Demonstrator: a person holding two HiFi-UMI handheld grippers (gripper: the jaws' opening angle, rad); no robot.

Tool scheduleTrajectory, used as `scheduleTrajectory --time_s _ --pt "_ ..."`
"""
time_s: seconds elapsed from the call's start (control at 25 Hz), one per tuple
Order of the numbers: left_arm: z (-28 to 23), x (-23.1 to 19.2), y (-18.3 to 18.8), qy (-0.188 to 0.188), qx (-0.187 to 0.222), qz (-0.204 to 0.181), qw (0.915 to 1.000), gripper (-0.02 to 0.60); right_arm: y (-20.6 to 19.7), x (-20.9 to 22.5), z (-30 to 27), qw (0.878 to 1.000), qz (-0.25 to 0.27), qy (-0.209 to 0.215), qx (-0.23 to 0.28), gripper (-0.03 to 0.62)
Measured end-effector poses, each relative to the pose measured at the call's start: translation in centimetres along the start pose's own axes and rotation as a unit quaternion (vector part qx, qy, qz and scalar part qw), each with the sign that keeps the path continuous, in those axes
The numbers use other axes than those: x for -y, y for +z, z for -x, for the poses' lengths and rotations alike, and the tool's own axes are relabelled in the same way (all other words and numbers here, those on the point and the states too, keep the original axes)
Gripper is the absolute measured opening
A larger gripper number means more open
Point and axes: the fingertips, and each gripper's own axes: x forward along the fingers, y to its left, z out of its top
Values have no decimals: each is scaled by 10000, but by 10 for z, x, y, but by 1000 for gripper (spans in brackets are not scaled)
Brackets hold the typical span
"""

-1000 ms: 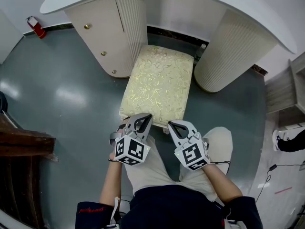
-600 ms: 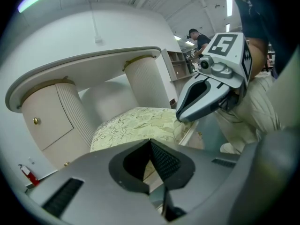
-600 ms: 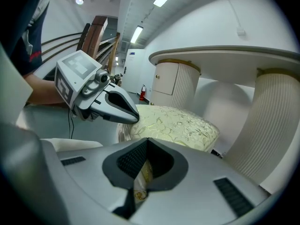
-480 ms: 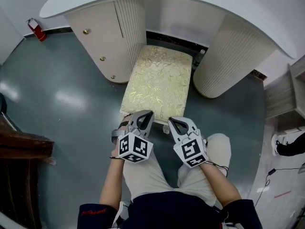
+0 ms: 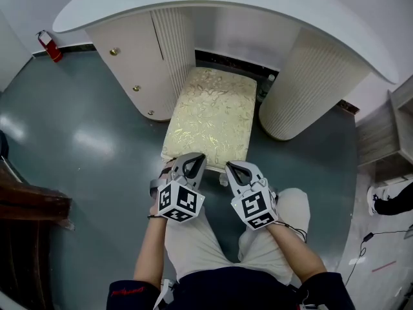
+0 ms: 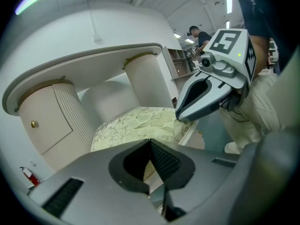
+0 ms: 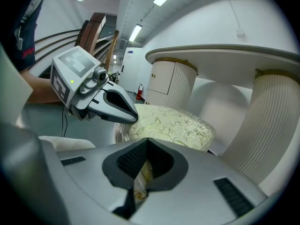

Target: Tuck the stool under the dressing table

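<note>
The stool (image 5: 210,118), topped with a cream and gold floral cushion, stands on the grey floor with its far end between the two ribbed pedestals of the white dressing table (image 5: 271,2). My left gripper (image 5: 189,166) and right gripper (image 5: 233,171) are both shut, side by side, tips against the stool's near edge. In the left gripper view my left gripper (image 6: 151,142) points at the cushion (image 6: 136,125), with the right one's tip beside it. In the right gripper view my right gripper (image 7: 146,142) meets the cushion's edge (image 7: 173,123).
The left pedestal (image 5: 139,57) has knobbed doors; the right pedestal (image 5: 310,76) is round and ribbed. A red fire extinguisher (image 5: 49,46) stands at the far left, dark wooden furniture (image 5: 29,205) at the near left, a shelf unit (image 5: 393,131) at the right.
The stool has slid a little further in between the pedestals, and both shut grippers have stayed at its near edge. The person has stepped forward.
</note>
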Motion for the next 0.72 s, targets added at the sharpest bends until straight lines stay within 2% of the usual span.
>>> scheduleTrajectory --time_s 0.2,0.72 --pt "-9 -5 2 86 -30 -64 9999 17 0 8 -6 10000 33 13 5 12" --pt "-28 -19 7 193 13 123 9997 17 1 30 -18 9999 28 -97 20 12"
